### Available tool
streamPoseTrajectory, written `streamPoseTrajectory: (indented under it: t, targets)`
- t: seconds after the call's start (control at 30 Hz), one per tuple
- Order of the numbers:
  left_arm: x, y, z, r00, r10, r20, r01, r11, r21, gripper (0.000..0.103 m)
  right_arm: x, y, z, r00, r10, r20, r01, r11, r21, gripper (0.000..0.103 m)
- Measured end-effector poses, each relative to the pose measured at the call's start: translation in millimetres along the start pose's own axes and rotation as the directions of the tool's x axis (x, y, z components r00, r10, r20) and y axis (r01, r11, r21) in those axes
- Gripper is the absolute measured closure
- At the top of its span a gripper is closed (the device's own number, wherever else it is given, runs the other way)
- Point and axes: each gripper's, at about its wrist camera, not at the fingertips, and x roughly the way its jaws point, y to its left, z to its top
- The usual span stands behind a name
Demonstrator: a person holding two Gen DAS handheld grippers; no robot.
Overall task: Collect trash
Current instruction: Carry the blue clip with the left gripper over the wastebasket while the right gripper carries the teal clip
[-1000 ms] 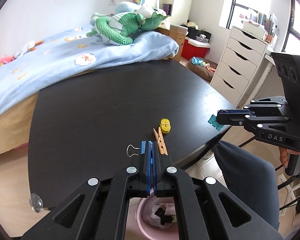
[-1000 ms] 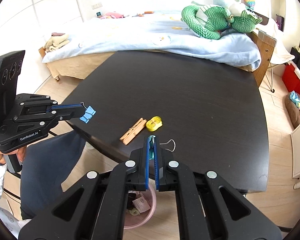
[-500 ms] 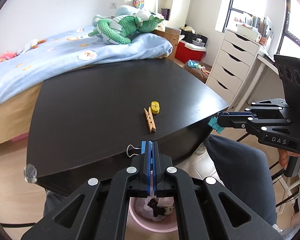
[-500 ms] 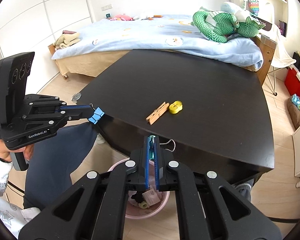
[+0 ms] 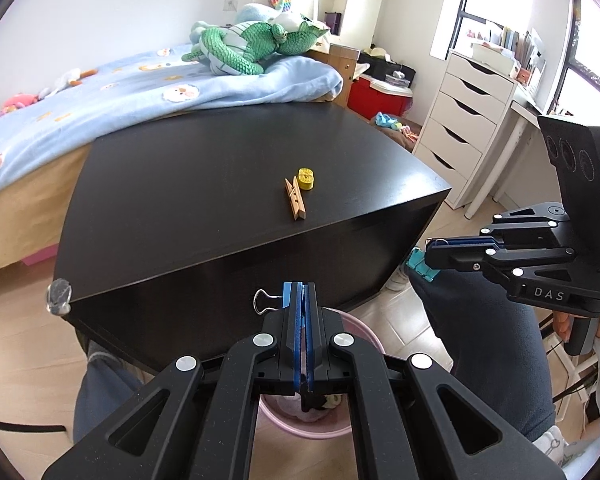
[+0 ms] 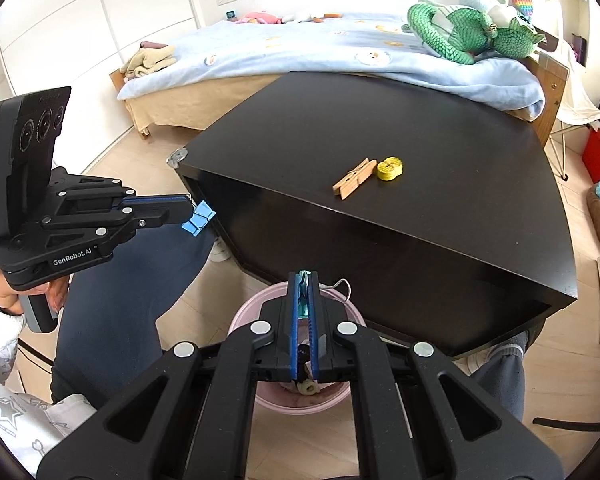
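Risk first: a slack pinch or late release could send either clip past the pink bin [image 5: 356, 428]. My left gripper [image 5: 299, 294] is clamped on a blue binder clip [image 6: 198, 220]; my right gripper [image 6: 305, 280] pinches a teal binder clip [image 5: 420, 266], seemingly above the bin. 2 bits wait tabletop: clothespin [image 5: 295, 204], yellow spool [image 5: 306, 179].

Black table [image 5: 204, 184]; yellow spool [image 5: 306, 179]; pink bin [image 6: 244, 312]; blue binder clip [image 6: 198, 220].

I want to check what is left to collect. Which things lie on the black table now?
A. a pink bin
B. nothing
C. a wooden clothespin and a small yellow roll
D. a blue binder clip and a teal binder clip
C: the wooden clothespin and the small yellow roll lie side by side on the black table.
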Motion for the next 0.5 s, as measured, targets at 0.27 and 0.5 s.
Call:
streamPoseTrajectory:
  t: [0.27, 0.5]
  targets:
    - [-9, -1, -1, 1.000, -0.006, 0.013, 0.006, 1.000, 0.001, 0.102, 6, 6, 2, 1.000, 0.026, -0.011, -0.027, 1.000, -0.013, 0.099]
    - [-11, 0, 1, 1.000, -0.011, 0.022, 0.011, 1.000, 0.009, 0.102, 8, 9, 4, 0.999, 0.034, -0.020, -0.034, 0.999, -0.027, 0.073]
